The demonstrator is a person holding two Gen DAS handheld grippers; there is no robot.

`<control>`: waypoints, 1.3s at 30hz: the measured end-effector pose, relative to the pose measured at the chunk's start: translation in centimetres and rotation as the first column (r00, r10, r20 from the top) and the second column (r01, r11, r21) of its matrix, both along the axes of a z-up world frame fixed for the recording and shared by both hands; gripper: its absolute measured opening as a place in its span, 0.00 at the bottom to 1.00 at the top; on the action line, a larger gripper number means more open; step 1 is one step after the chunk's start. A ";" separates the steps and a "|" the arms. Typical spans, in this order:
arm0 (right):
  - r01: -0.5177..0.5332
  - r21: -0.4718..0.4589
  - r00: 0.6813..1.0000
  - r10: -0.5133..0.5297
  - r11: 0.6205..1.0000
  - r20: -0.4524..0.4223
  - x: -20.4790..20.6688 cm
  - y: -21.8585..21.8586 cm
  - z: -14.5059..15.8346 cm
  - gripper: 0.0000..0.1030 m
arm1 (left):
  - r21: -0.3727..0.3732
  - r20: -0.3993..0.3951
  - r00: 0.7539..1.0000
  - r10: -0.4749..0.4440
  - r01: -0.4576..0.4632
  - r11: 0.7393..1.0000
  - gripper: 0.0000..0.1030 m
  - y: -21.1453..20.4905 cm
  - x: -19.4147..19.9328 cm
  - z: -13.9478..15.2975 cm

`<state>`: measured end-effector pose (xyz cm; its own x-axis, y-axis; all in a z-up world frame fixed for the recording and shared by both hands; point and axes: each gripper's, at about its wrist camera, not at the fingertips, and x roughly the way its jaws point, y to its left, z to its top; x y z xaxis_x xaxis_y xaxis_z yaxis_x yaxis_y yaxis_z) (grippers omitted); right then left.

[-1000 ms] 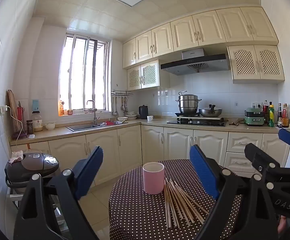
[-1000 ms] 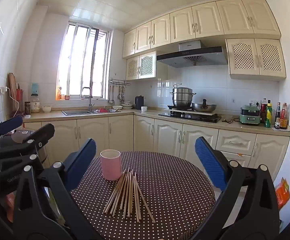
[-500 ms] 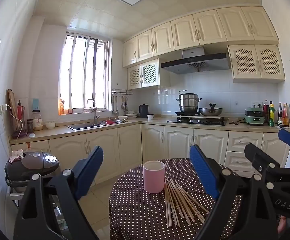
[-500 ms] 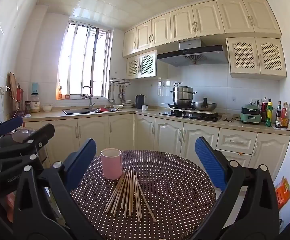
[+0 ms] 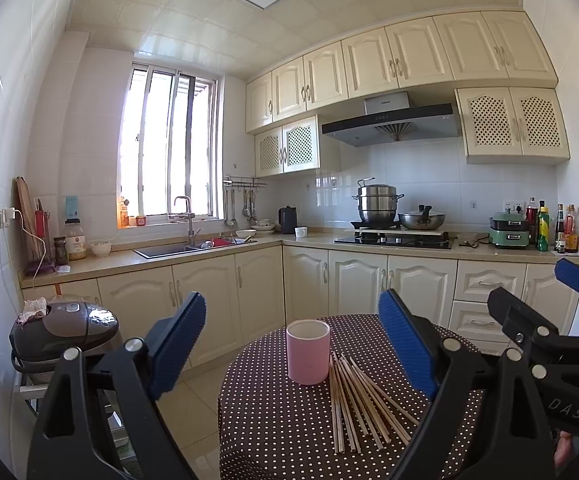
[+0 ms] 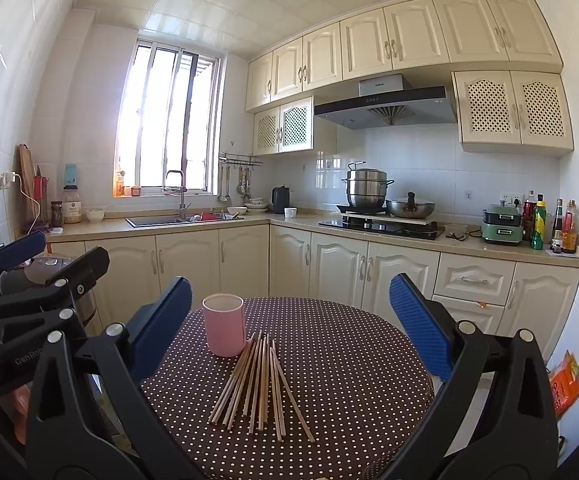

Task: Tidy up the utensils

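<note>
A pink cup (image 5: 308,351) stands upright on a round table with a brown polka-dot cloth (image 5: 281,420). Several wooden chopsticks (image 5: 359,398) lie fanned out on the cloth just right of and in front of the cup. The cup (image 6: 224,330) and chopsticks (image 6: 257,384) also show in the right wrist view. My left gripper (image 5: 291,346) is open and empty, held above and short of the table. My right gripper (image 6: 291,328) is open and empty, likewise held back from the table. Each gripper shows at the edge of the other's view.
The table cloth (image 6: 349,360) fills the foreground. A rice cooker (image 5: 63,330) stands on a rack at the left. Cream kitchen cabinets (image 5: 369,284), a sink (image 5: 169,249) and a stove with pots (image 5: 377,208) line the far walls.
Both views have drifted very slightly; the cup and chopsticks sit a touch lower in the frames. Both grippers stay open and empty.
</note>
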<state>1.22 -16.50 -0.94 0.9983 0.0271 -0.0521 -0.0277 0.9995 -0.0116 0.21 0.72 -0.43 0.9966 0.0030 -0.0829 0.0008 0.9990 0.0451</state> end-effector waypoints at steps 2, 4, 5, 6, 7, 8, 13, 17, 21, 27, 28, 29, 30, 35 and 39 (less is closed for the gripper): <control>-0.001 0.003 1.000 0.001 1.000 -0.002 0.1 0.0 -0.1 0.94 | 0.000 -0.001 1.000 -0.001 0.001 1.000 0.84 0.1 0.0 0.0; -0.001 0.005 1.000 0.001 1.000 -0.003 0.1 0.0 -0.1 0.94 | 0.000 -0.001 1.000 -0.001 0.001 1.000 0.84 0.1 0.0 0.0; -0.001 0.005 1.000 0.001 1.000 -0.004 0.1 0.1 -0.1 0.94 | 0.000 -0.002 1.000 -0.001 0.001 1.000 0.84 0.1 0.0 0.0; -0.001 0.005 1.000 0.001 1.000 -0.004 0.1 0.1 -0.2 0.94 | 0.000 -0.003 1.000 -0.001 0.001 1.000 0.84 0.1 -0.1 -0.2; -0.002 0.006 1.000 0.002 1.000 -0.004 0.2 0.1 -0.2 0.94 | 0.001 -0.004 1.000 0.000 0.000 1.000 0.84 0.2 0.1 -0.6; -0.003 0.006 1.000 0.003 1.000 -0.005 0.2 0.0 -0.2 0.94 | 0.002 -0.006 1.000 0.002 -0.002 1.000 0.84 0.2 0.5 -1.0; -0.005 0.008 1.000 0.005 1.000 -0.011 0.5 -0.1 -0.2 0.94 | 0.003 -0.012 1.000 0.002 -0.002 1.000 0.84 0.3 0.7 -1.1; -0.005 0.009 1.000 0.005 1.000 -0.014 0.7 0.0 -0.4 0.94 | 0.001 -0.017 1.000 0.001 -0.001 1.000 0.84 0.4 0.9 -1.0; -0.009 0.011 1.000 0.009 1.000 -0.021 1.1 0.3 -0.5 0.94 | 0.003 -0.025 1.000 0.005 -0.005 1.000 0.84 0.3 1.2 -0.9; -0.012 0.013 0.999 0.012 1.000 -0.032 1.8 0.5 -0.7 0.94 | 0.004 -0.038 0.999 0.009 -0.009 1.000 0.84 0.4 2.0 -1.0; -0.012 0.013 0.999 0.012 1.000 -0.034 1.9 0.5 -0.7 0.94 | 0.005 -0.040 0.999 0.009 -0.009 1.000 0.84 0.4 2.1 -1.0; -0.012 0.013 0.999 0.013 1.000 -0.037 2.1 0.5 -0.7 0.94 | 0.004 -0.042 0.999 0.010 -0.009 1.000 0.84 0.5 2.3 -1.1; -0.013 0.014 0.999 0.013 1.000 -0.040 2.2 0.5 -0.8 0.94 | 0.004 -0.045 0.999 0.009 -0.009 1.000 0.84 0.5 2.5 -1.2; -0.012 0.016 0.998 0.013 1.000 -0.058 3.0 0.3 -0.9 0.94 | 0.005 -0.060 0.998 0.009 -0.009 1.000 0.84 0.4 3.4 -1.5; -0.014 0.022 0.997 0.015 1.000 -0.074 3.9 0.1 -1.0 0.94 | 0.005 -0.075 0.997 0.009 -0.008 1.000 0.84 0.3 4.4 -1.8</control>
